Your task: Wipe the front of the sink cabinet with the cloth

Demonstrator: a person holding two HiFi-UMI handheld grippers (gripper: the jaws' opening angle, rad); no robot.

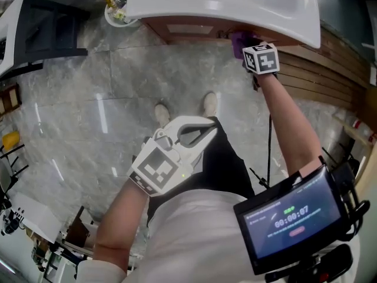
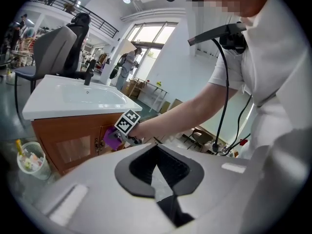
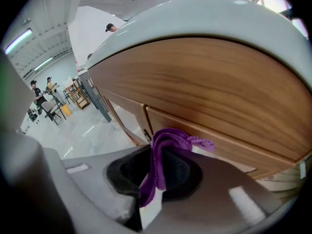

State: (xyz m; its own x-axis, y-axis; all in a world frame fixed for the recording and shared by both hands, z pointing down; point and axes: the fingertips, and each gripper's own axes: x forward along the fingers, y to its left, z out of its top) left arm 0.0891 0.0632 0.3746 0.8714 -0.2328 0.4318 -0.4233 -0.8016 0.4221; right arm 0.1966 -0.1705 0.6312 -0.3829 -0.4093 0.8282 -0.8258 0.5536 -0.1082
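Observation:
The wooden sink cabinet (image 1: 194,28) stands under a white basin (image 1: 265,5) at the top of the head view. My right gripper (image 1: 247,43) is shut on a purple cloth (image 3: 163,152), holding it up against the cabinet front (image 3: 204,106) just below the basin rim. The cloth (image 1: 238,40) shows as a purple bunch beside the marker cube, and also as the cloth (image 2: 111,139) in front of the cabinet (image 2: 73,138) in the left gripper view. My left gripper (image 1: 197,128) hangs low in front of the person's body, shut with nothing in it, well away from the cabinet.
A small white bin (image 1: 118,10) with bits in it stands on the marble floor left of the cabinet. A dark chair (image 1: 47,28) is at the far left. Wooden slats (image 1: 330,69) run along the right. The person's shoes (image 1: 209,104) stand before the cabinet.

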